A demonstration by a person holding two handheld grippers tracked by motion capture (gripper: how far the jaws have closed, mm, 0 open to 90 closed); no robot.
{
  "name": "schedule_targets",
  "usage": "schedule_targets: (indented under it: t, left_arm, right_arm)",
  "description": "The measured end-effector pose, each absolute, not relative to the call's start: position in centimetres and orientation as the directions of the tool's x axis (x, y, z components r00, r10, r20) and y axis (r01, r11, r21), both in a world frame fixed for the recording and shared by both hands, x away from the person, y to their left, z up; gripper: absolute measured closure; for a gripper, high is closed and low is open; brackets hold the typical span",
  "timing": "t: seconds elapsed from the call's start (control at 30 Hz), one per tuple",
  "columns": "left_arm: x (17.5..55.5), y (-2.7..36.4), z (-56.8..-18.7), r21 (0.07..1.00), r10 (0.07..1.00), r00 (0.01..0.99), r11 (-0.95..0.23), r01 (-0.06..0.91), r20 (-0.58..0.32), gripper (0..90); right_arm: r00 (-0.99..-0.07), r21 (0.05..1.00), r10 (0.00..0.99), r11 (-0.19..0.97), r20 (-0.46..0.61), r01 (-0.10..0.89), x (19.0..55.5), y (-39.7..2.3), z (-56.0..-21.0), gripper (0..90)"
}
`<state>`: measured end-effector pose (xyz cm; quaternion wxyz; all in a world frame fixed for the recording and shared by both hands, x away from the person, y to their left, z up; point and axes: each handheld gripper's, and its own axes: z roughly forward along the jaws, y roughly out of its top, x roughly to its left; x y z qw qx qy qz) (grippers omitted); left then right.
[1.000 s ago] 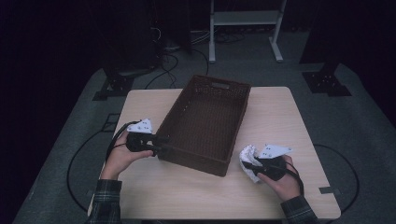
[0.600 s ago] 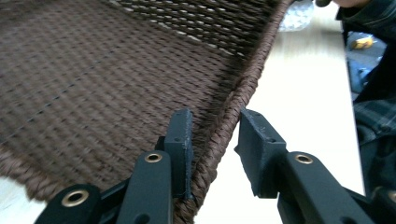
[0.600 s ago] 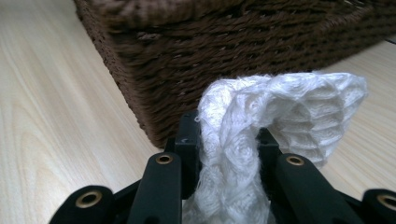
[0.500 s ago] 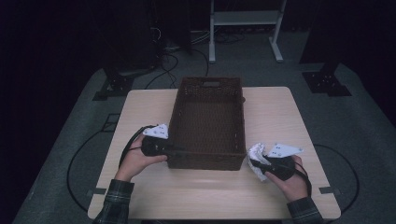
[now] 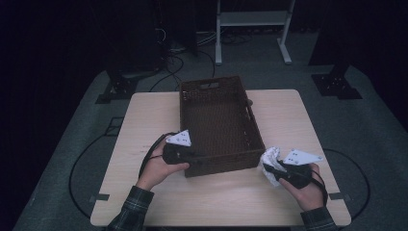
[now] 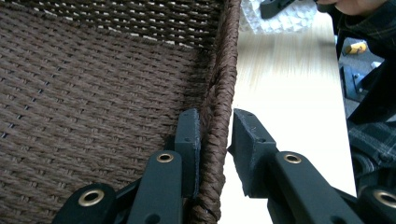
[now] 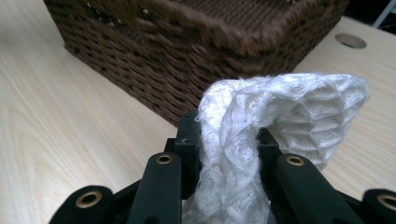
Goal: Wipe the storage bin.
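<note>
Pale wooden table (image 5: 144,115) on grey carpet in a dark room, with cables and black stand feet on the far floor and a white frame (image 5: 250,19) beyond. At the left of the high view, left hand (image 5: 159,166) in a plaid sleeve, coming in from the near edge, wrapped round the left gripper (image 5: 192,156) and pointing it right at the near left corner of the brown woven basket (image 5: 216,91). Jaws just closing, as the left gripper view (image 6: 215,135) makes plain: one pad flat against the inner face of the basket's braided rim (image 6: 222,93), the other just outside it with a thin sliver of light between pad and weave, so clamped or only nearly so cannot be told for certain, though pressed enough to count as a grip on the wall. Basket standing in the middle of the table, long side running near to far, a handle slot in its far wall. At the right, right hand (image 5: 308,185) resting near the table's near right corner, its right gripper (image 5: 272,168) aimed left toward the basket's near right corner, close beside it but apart. Jaws closed on a white honeycomb-textured cloth (image 7: 261,126), bunched between the pads and folding over them, seen also as a crumpled white wad (image 5: 270,159) in the high view.
</note>
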<state>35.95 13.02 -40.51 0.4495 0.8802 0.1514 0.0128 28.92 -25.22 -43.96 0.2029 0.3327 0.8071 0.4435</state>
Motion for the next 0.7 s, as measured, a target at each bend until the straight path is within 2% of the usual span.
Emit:
schedule_targets:
  t: [0.27,0.7]
  left_arm:
    - [35.5,11.4,-40.6,0.811,0.266,0.959,-0.538,0.23,-0.095,77.0]
    - [35.7,12.4,-40.9,0.812,0.275,0.952,-0.519,0.266,-0.135,73.3]
  right_arm:
    - [-0.694,0.867,0.719,0.377,-0.05,0.327,28.5,-25.1,-43.3,70.4]
    - [-0.698,0.893,0.714,0.351,-0.06,0.282,28.1,-24.5,-41.7,70.0]
